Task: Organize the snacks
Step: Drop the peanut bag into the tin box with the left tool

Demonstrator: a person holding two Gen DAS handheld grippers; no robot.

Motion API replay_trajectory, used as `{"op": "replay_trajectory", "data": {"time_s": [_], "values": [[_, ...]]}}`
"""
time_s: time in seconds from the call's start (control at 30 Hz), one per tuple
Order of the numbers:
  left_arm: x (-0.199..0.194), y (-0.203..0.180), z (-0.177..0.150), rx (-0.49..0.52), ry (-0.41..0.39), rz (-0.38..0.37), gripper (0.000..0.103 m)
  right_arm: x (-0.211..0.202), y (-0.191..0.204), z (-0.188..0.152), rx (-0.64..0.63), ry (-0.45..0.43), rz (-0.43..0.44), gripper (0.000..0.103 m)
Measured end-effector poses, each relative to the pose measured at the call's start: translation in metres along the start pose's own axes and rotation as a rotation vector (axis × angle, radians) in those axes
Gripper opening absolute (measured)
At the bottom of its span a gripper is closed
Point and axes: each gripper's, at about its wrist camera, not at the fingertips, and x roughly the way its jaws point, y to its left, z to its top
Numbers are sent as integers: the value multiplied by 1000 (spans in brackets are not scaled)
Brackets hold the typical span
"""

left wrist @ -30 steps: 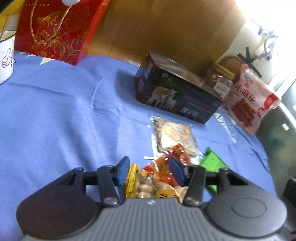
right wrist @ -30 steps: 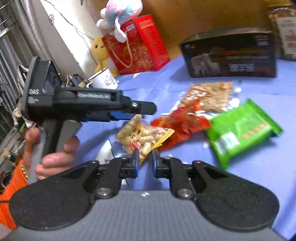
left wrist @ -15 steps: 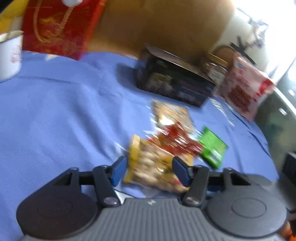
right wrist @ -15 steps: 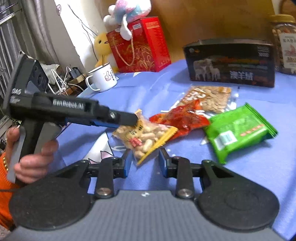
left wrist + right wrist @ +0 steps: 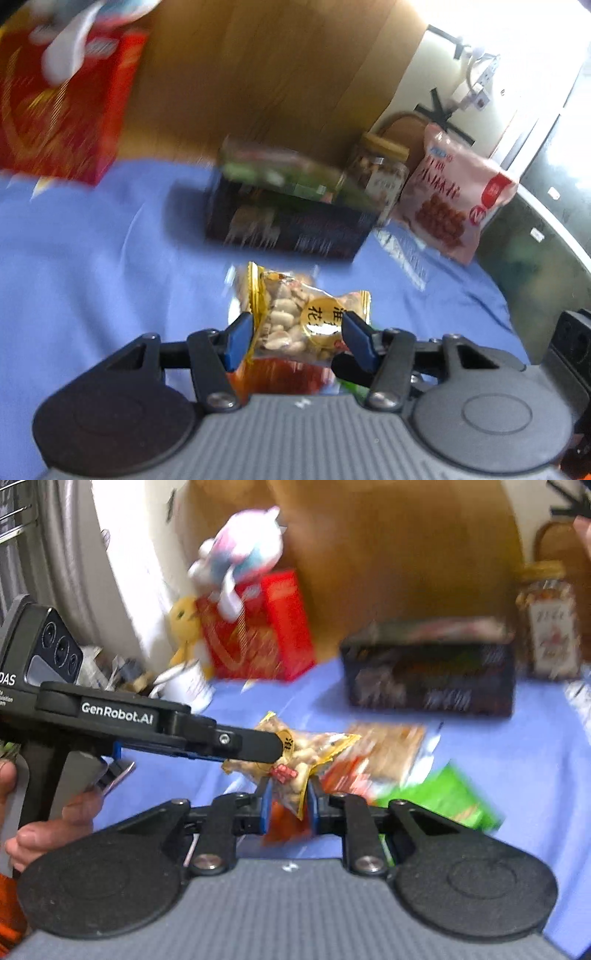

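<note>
Peanut packet lifted off blue cloth, my left gripper clamping both edges; my right gripper closing on its corner. Clear cloth at nine o'clock.

Both wrist views close, angled down, sharing peanut packet.

The peanut packet no longer lies on the blue cloth; it now hangs lifted above it, clear of the red packet it lay against. The left gripper, earlier only straddling it on the cloth, now clamps its sides. The right gripper, a second ago empty short of the packet, now has its lower corner between closing jaws. Both views now sit higher, background blurred.
</note>
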Motion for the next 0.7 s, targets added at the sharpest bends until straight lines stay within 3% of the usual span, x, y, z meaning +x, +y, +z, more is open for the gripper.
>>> {"op": "replay_trajectory", "data": {"time_s": [0.17,0.33,0.5,0.63,0.7], "values": [[39,-11,65,15,-59,-27,53,20,-42,56,43,-103,-86,23],[87,-8,108,9,-61,18,54,60,-75,92,69,-99,-156,22],[117,4,117,6,-45,149,60,84,-90,96,11,-74,-235,27],[93,15,101,-27,-79,104,60,56,-97,85,70,-117,-205,27],[77,16,87,-20,-108,91,62,39,-101,73,121,-97,-174,27]]}}
